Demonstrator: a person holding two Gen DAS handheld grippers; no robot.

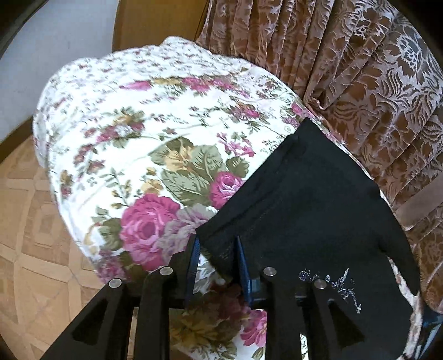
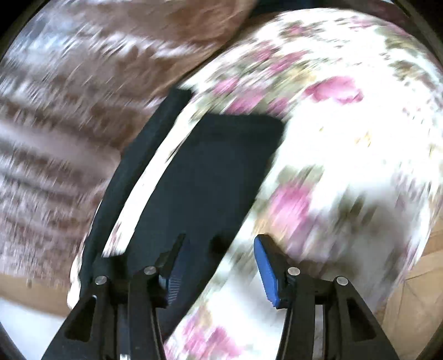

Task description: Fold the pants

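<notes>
Your left gripper (image 1: 217,260) sits at the bottom of the left wrist view, its two blue-padded fingers (image 1: 243,265) drawn fairly close with the corner of the black pants (image 1: 304,199) between them; whether the pads actually pinch the cloth you cannot tell from this angle. The pants lie flat on the right side of a round table covered by a white cloth printed with pink roses and green leaves (image 1: 144,116). A pale embroidered mark (image 1: 332,285) shows on the black fabric near your right-hand finger. The far edge of the pants reaches the table's rim beside a brown patterned curtain (image 1: 346,69) hanging in pleats. To the left, below the table, you see tan patterned flooring (image 1: 27,221), a white wall (image 1: 55,41) and a wooden panel (image 1: 155,22).

Your right gripper (image 2: 218,249) stands wide apart in the right wrist view, holding nothing. This view is heavily motion-blurred. One blue pad (image 2: 265,271) hangs over the flowered cloth (image 2: 346,138); the other finger overlaps the black pants (image 2: 210,171), which lie as a dark panel on the table, with a narrower dark strip (image 2: 144,155) just beside it toward the curtain (image 2: 69,124). Wood-toned floor (image 2: 420,277) shows at the lower right.
</notes>
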